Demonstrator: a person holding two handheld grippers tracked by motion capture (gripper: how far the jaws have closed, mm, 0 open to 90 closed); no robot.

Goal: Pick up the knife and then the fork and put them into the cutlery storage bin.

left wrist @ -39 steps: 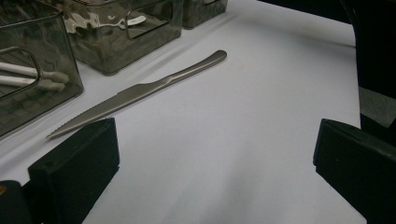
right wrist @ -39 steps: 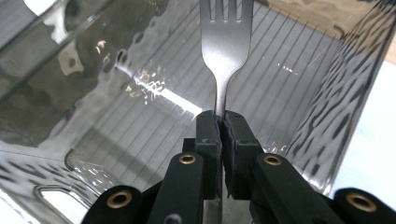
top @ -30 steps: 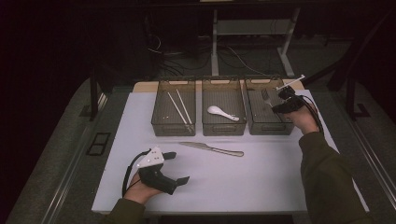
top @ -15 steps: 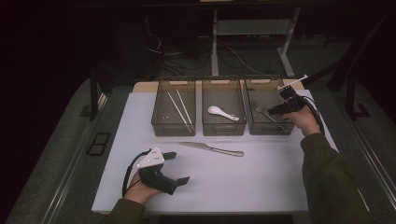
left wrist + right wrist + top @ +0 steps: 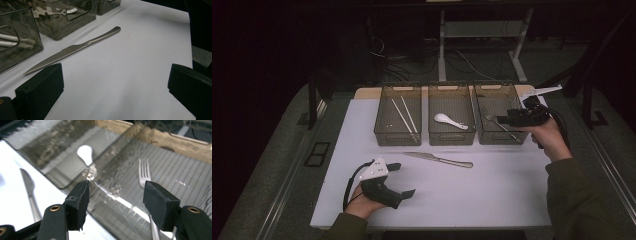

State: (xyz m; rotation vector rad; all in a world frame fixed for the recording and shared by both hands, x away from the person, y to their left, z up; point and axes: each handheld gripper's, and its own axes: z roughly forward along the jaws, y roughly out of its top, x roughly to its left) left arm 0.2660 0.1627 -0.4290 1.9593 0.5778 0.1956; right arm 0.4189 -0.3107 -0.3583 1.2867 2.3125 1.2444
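Note:
Three clear bins stand in a row at the back of the white table (image 5: pixel 492 195). A steel fork (image 5: pixel 498 124) (image 5: pixel 145 171) lies in the right bin (image 5: pixel 499 90). Just above that bin's right side hovers my right gripper (image 5: pixel 505 120) (image 5: pixel 116 202). Its jaws have just been opening, they touch nothing, and the fork lies below them. A table knife (image 5: pixel 439 159) (image 5: pixel 75 48) lies in front of the bins. My left gripper (image 5: pixel 404 179) (image 5: pixel 115 82) rests open near the front left, its jaws pointing towards the knife.
The left bin (image 5: pixel 398 135) holds a pair of chopsticks (image 5: pixel 404 116) (image 5: pixel 17 42). The middle bin (image 5: pixel 452 137) holds a white spoon (image 5: pixel 449 120) (image 5: pixel 85 153). A dark floor and table legs lie beyond the back edge.
The right gripper's jaws have gone from shut to open, and the hand has drawn back and up a little. The fork now lies loose in the right bin. The left hand has stayed still.

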